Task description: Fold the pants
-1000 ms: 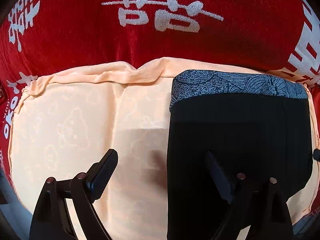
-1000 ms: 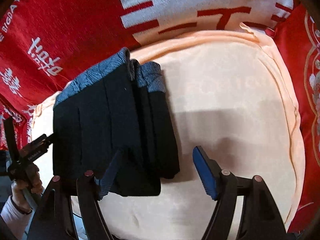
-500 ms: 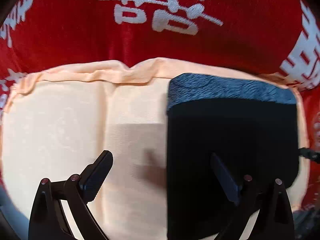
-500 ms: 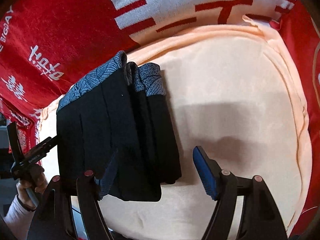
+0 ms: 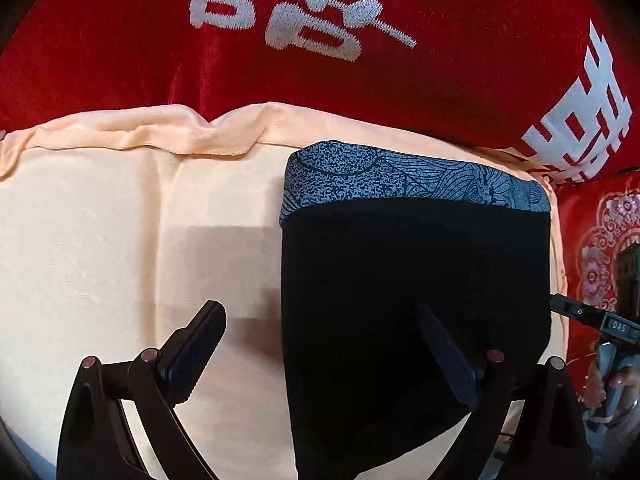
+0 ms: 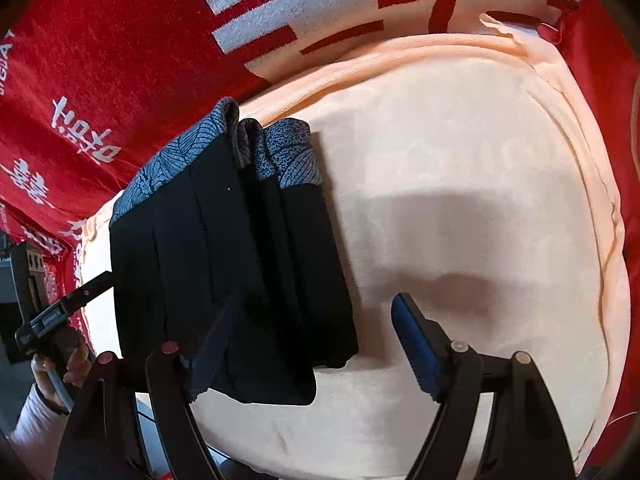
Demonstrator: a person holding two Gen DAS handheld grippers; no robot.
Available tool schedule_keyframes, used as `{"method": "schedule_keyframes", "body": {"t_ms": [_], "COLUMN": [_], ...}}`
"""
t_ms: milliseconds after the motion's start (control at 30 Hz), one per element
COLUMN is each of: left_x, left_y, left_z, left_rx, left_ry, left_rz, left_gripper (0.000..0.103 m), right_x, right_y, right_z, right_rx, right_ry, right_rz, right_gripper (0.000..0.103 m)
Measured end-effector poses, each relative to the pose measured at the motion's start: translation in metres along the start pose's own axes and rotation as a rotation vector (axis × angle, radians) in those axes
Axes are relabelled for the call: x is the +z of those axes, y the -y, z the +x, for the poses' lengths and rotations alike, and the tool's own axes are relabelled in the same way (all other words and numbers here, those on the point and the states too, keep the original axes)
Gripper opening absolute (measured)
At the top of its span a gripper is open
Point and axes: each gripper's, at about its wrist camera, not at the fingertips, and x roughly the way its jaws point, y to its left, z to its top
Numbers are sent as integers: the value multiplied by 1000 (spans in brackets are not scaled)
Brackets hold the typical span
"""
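Note:
The black pants (image 5: 412, 280) with a grey patterned waistband lie folded in a compact stack on a peach cloth (image 5: 120, 240). In the right wrist view the stack (image 6: 240, 264) shows several layers. My left gripper (image 5: 324, 344) is open and empty, hovering over the stack's left edge. My right gripper (image 6: 316, 344) is open and empty, above the stack's near right corner. The left gripper also shows in the right wrist view (image 6: 60, 304), at the stack's far side.
The peach cloth (image 6: 460, 200) covers a raised pad with rounded edges. A red blanket (image 5: 280, 60) with white characters lies behind and around it (image 6: 100, 60). A hand (image 6: 60, 364) holds the left gripper at the lower left.
Both grippers stay open above the folded pants. The left view has shifted slightly, so the stack sits a little lower and further right.

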Motion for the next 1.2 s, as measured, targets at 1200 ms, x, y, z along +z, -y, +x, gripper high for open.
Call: {"method": "schedule_keyframes", "body": {"t_ms": [1200], "left_x": [-12], "left_y": [23], "left_z": [31], "left_rx": [-159], "left_ry": [13], "left_rz": [-64], "left_gripper": [68], "right_x": [40], "right_y": [-2], "right_z": [49], "right_rx": [390], "right_ry": [-127], "right_rz": [-54], "right_gripper": [48]}}
